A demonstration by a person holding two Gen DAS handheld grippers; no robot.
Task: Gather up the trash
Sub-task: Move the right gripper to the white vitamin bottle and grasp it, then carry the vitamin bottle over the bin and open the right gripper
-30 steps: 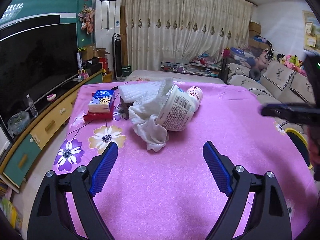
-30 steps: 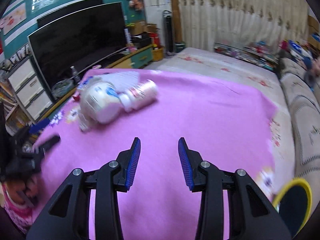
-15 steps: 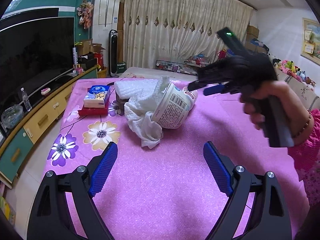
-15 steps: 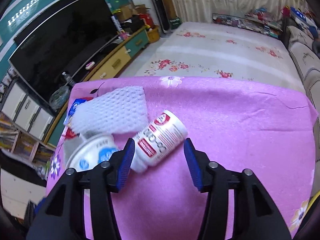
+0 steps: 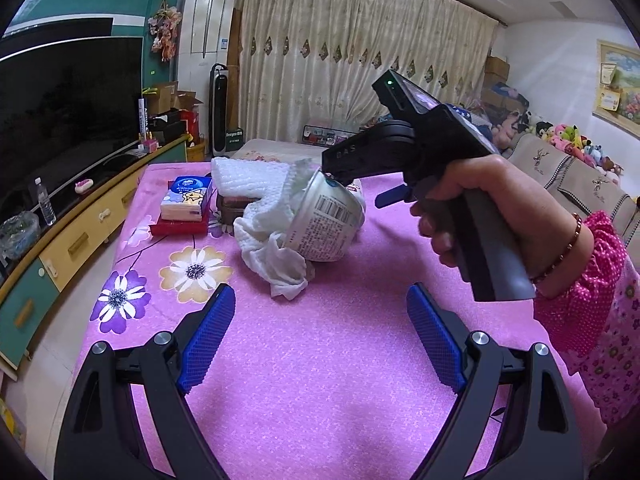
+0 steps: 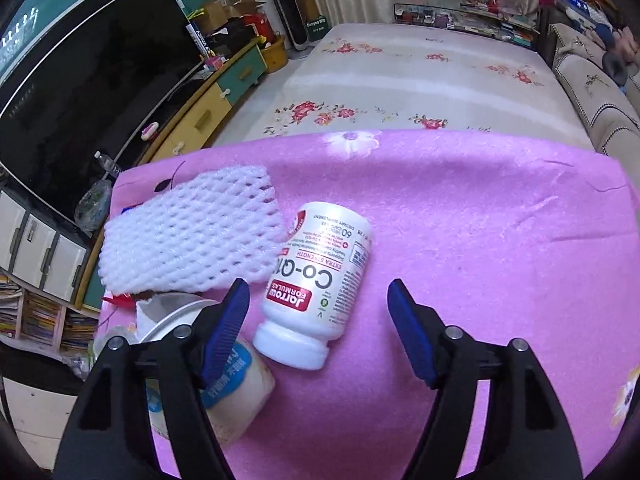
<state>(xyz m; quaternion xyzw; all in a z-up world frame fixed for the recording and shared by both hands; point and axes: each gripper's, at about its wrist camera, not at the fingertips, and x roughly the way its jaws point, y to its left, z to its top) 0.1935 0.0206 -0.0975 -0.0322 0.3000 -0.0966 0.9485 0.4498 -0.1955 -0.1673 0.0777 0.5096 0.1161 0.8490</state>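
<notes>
Pink flowered cloth (image 5: pixel 320 360) carries the trash: white bottle (image 6: pixel 316 284) lying on its side, paper tub (image 5: pixel 324 224) stuffed with tissue (image 5: pixel 276 256), foam net (image 6: pixel 188 236), tissue pack (image 5: pixel 186 198) beyond. Right gripper (image 6: pixel 318 328), jaws just opening, straddles the bottle without touching; left gripper (image 5: pixel 320 340) spread wide, empty. Only the left view shows the hand (image 5: pixel 496 216); TV (image 5: pixel 68 108) left, curtains (image 5: pixel 360 60) behind.

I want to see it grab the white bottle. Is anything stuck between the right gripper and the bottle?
Nothing visible is. The right gripper, whose jaws have just been opening, hangs over the lying white bottle with only pink cloth near it. The paper cup lies beside its left finger, and the foam net is farther off.
</notes>
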